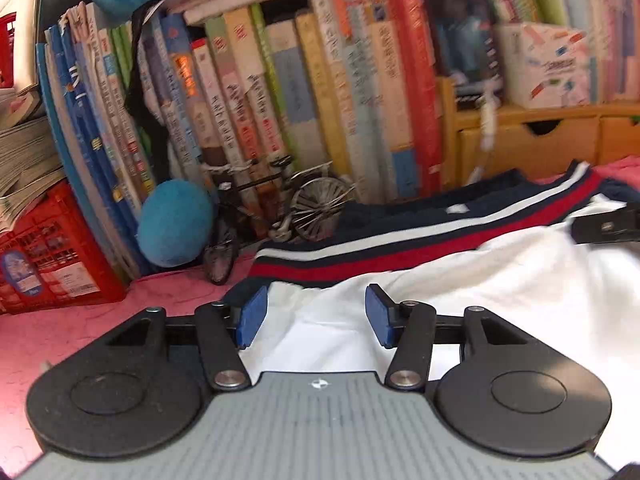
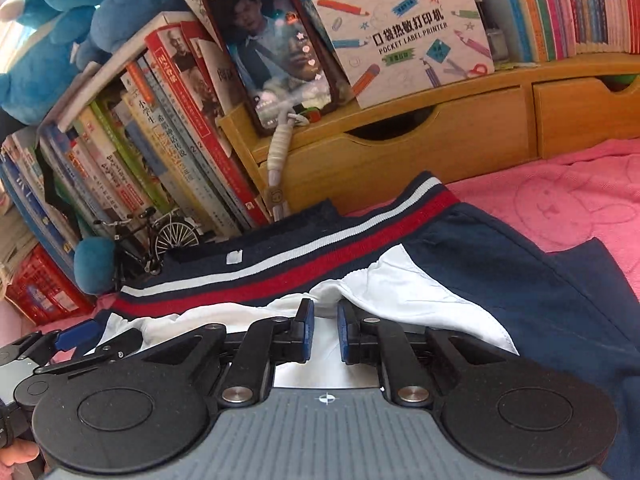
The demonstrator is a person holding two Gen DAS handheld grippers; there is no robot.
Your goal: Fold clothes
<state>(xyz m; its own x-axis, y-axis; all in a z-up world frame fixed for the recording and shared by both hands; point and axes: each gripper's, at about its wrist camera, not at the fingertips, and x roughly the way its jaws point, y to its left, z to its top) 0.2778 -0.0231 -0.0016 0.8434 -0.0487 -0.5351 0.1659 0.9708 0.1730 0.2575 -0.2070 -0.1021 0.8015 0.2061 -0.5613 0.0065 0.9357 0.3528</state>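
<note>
Pink bedcover (image 2: 560, 184) carries one garment (image 2: 520, 280); two tongs, left (image 1: 316, 316) and right (image 2: 322, 330), both apart.

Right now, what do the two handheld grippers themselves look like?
Both match. The left gripper and right gripper each have a grey ribbed body with a small round cross mark at its front edge, two black round discs either side, and black link arms joined by silver rivets. The fingers carry blue pads on black holders. No cables or sleeves show.
</note>
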